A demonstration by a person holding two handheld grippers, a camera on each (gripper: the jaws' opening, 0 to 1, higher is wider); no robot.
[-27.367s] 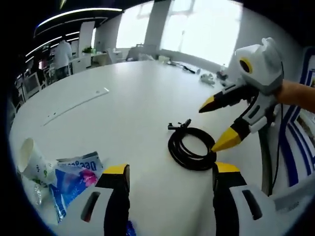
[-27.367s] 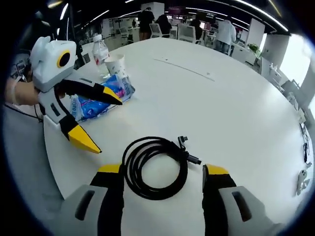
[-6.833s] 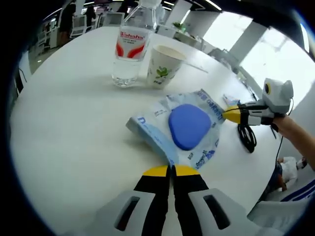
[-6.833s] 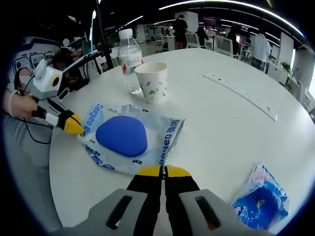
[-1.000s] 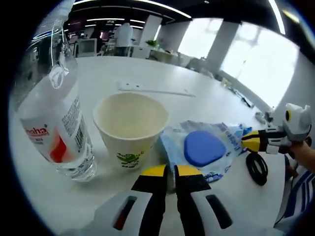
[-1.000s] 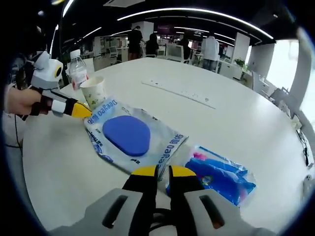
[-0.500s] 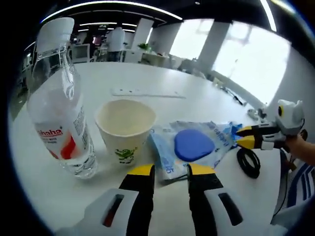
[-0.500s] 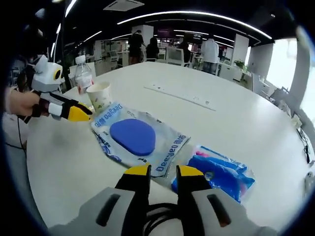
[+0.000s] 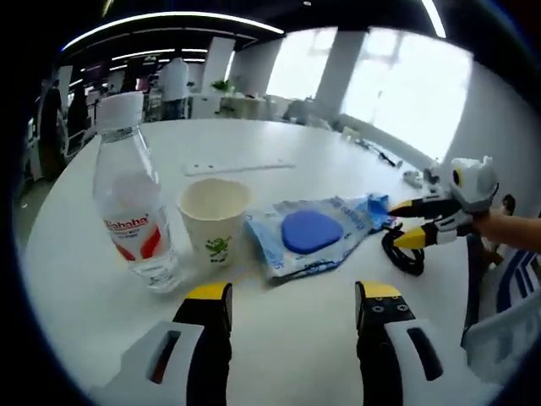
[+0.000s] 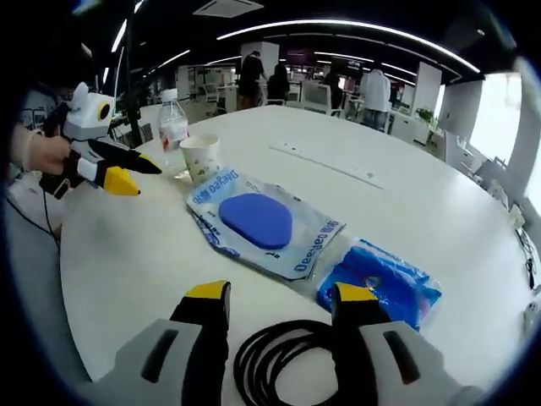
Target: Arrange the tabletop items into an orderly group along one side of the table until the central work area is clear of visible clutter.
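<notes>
I judge the job nearly done: with both my left gripper (image 9: pixel 292 296) and right gripper (image 10: pixel 275 298) spread and empty, the bottle (image 9: pixel 133 201), cup (image 9: pixel 213 221), clear pouch (image 10: pixel 262 222), blue packet (image 10: pixel 380 283) and cable (image 10: pixel 283 359) sit lined up near the table (image 10: pixel 439 203) edge.

Both grippers' jaws opened, pouch (image 9: pixel 311 240) released

Open office with ceiling light strips (image 10: pixel 338 25), bright windows (image 9: pixel 397 93), distant desks.
</notes>
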